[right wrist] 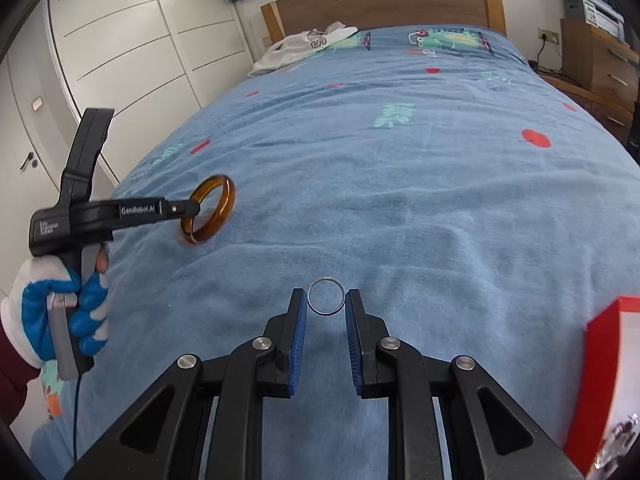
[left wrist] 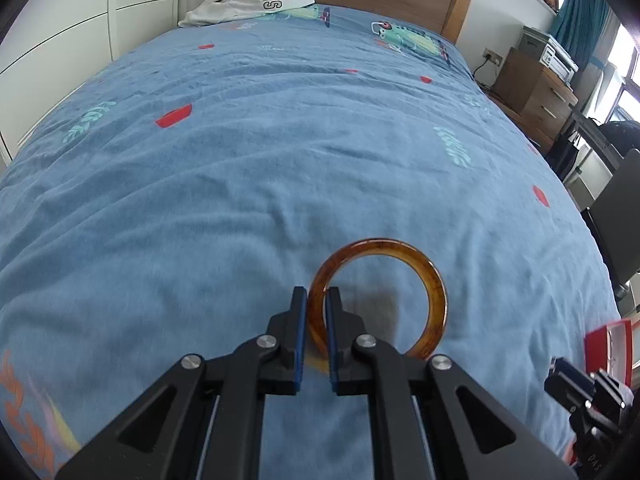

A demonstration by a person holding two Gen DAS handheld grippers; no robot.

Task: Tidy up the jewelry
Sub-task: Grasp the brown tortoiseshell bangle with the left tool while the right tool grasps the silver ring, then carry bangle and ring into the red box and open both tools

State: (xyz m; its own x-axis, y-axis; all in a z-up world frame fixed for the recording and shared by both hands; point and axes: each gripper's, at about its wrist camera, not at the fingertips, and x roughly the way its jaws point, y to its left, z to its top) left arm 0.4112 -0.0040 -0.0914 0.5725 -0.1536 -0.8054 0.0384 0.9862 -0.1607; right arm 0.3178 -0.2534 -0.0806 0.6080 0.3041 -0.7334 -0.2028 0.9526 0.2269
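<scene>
**Inspector:** Amber bangle (left wrist: 400,292) is clamped by the left gripper (left wrist: 316,300). The jaws are nearly closed across one side of its band, and the rest of the hoop hangs free above the blue bedspread (left wrist: 280,160). Gripping the band, not the hoop's width, suits narrow jaws.

**Assistant:** And the right side?

**Inspector:** The right gripper (right wrist: 326,300) has its pads against either side of a thin silver ring (right wrist: 326,296), which stands upright between them, pinched across its width. The jaws are partly closed on it.

**Assistant:** Where should they go?

**Inspector:** In my judgement, the red box (right wrist: 608,360) at the right edge of the right wrist view, near that gripper.

**Assistant:** Clearance?

**Inspector:** The bed is open ahead, with white clothing (right wrist: 304,48) well away by the headboard (right wrist: 380,4). The gloved left hand (right wrist: 64,308) sits near the bed's left edge. The box's rim is the only nearby obstruction.
</scene>
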